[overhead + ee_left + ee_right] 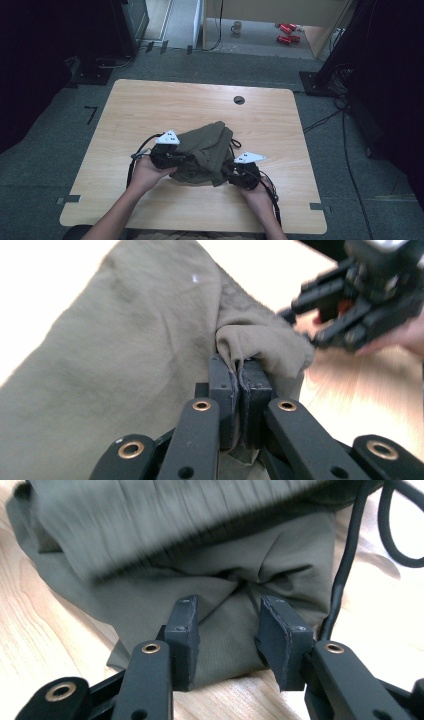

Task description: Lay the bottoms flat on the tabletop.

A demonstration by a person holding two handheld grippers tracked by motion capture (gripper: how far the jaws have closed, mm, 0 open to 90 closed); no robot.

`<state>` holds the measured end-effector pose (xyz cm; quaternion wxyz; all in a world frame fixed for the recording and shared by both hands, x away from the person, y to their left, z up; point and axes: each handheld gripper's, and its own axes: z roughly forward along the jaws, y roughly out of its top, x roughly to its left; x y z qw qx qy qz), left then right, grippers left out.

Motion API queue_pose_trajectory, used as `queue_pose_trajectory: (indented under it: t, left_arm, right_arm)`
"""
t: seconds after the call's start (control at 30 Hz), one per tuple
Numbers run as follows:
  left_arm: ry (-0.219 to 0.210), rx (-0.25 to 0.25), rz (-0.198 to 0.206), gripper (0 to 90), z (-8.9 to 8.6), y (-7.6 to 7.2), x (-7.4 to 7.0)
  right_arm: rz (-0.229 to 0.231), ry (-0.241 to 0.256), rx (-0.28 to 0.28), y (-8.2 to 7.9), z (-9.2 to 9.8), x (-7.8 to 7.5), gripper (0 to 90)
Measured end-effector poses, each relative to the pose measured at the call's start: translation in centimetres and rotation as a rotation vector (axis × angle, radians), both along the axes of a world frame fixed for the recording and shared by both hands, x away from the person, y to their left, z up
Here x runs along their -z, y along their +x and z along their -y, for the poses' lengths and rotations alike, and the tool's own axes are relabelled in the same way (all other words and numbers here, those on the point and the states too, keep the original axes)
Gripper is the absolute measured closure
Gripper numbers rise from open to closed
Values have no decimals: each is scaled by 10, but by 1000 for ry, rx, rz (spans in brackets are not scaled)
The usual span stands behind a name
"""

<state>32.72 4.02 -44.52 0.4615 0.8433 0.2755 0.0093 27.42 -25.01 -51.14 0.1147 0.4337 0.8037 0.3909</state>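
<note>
Cloth everywhere: I've got the olive-green garment point(205, 152) bunched mid-table point(150, 105), near my edge. My left gripper point(239, 377) is clamped tight on a fold. My right gripper point(227, 617) gapes with fabric between its jaws, a black drawstring point(350, 565) trailing beside. Red cans point(287, 34) litter the floor beyond.

Matt olive cloth garment point(205, 150) on a smooth wood-grain table point(150, 110).

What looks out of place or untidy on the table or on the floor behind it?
The olive garment lies crumpled on the table, not flat. On the floor behind it, red cans lie tipped over near a mug.
</note>
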Motion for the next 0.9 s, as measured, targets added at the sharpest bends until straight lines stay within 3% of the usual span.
queue_pose_trajectory:
  t: [0.27, 0.5, 0.6, 0.77, 0.9]
  left_arm:
    - [-65, -60, 12, 877, -19, 8, -17]
    - [-78, -83, 25, 877, -31, 8, -30]
    - [-91, -120, 28, 877, -40, 17, -35]
    - [-68, -157, 22, 877, -47, 30, -35]
    - [-41, -188, 10, 876, -51, 47, -32]
  right_arm:
    - [14, -31, -14, 0, -4, 3, 601]
    - [37, -51, -25, -3, -5, 4, 615]
    - [31, -51, -34, -5, -3, 4, 634]
    - [16, -55, -43, -8, 0, 2, 657]
    - [30, -68, -53, -13, 0, 3, 658]
